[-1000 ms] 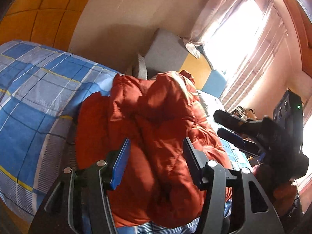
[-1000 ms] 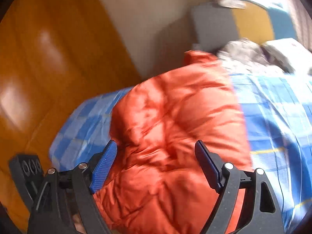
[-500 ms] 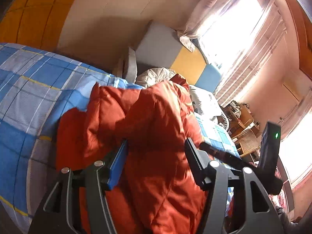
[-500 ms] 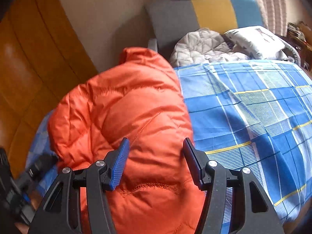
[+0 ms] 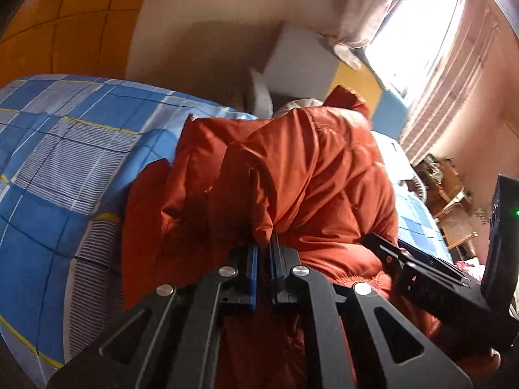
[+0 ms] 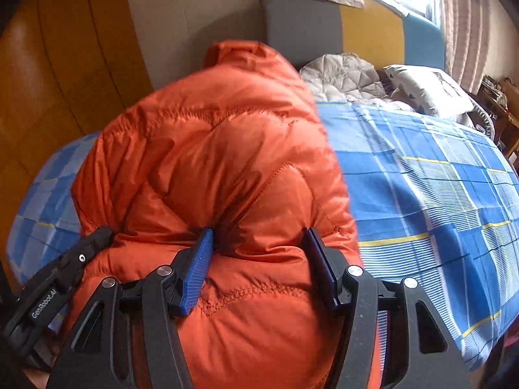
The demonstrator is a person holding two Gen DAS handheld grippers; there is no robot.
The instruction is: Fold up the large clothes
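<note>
My left gripper has just been closing, and its blue pads now pinch a fold of the orange puffer jacket between them, the jaws almost together on the thin bunch of fabric. The jacket rises directly ahead of those fingers as a crumpled mound, spreading to both sides of the gripper and lying on the blue checked bedspread.

My right gripper stands about half open, pressed down into the same jacket. A padded bulge of the quilted fabric fills the gap between its two pads, and both pads touch the cloth at its sides, though whether they squeeze it firmly I cannot tell. In this view my left gripper's black finger pokes in low on the left, against the jacket's edge.

Beyond the jacket, the bedspread stretches out to the right. Farther back on the bed lie a grey quilted blanket and a white pillow, set against a headboard in grey, yellow and blue panels. Behind that hangs a curtain by a bright window.
</note>
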